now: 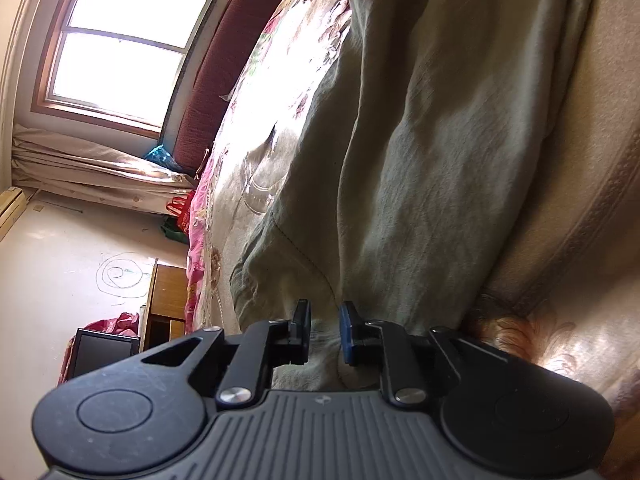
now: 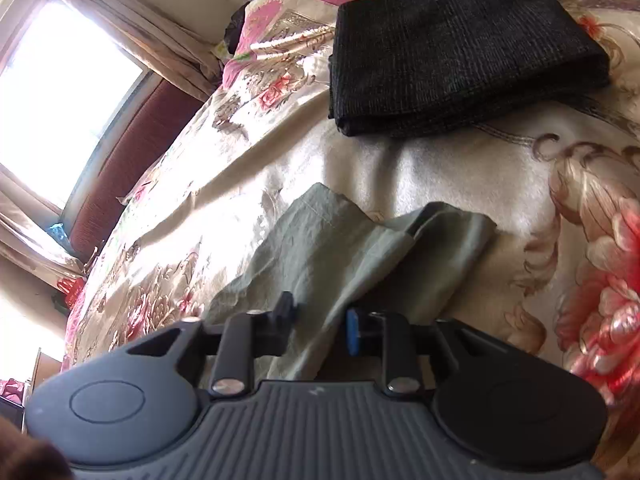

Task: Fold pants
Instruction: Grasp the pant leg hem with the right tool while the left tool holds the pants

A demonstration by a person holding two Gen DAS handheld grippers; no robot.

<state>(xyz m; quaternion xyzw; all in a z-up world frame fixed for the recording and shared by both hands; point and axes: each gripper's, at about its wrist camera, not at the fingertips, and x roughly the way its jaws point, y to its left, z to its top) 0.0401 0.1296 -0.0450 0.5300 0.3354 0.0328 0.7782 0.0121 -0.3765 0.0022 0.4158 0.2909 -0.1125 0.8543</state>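
Note:
Grey-green pants [image 1: 420, 140] lie stretched along the floral bedspread [image 1: 280, 92] in the left wrist view. My left gripper [image 1: 325, 320] has a narrow gap between its fingers, with pants cloth bunched between them near the waist end. In the right wrist view the two leg ends of the pants [image 2: 340, 248] lie on the bedspread [image 2: 440, 168]. My right gripper [image 2: 320, 320] stands partly open with the leg cloth lying between its fingers, apparently not pinched.
A folded black garment [image 2: 452, 48] lies on the bed beyond the leg ends. A window [image 1: 124, 44] and curtains are at the far side. A wooden cabinet [image 1: 166, 304] and a dark monitor [image 1: 102, 352] stand beside the bed.

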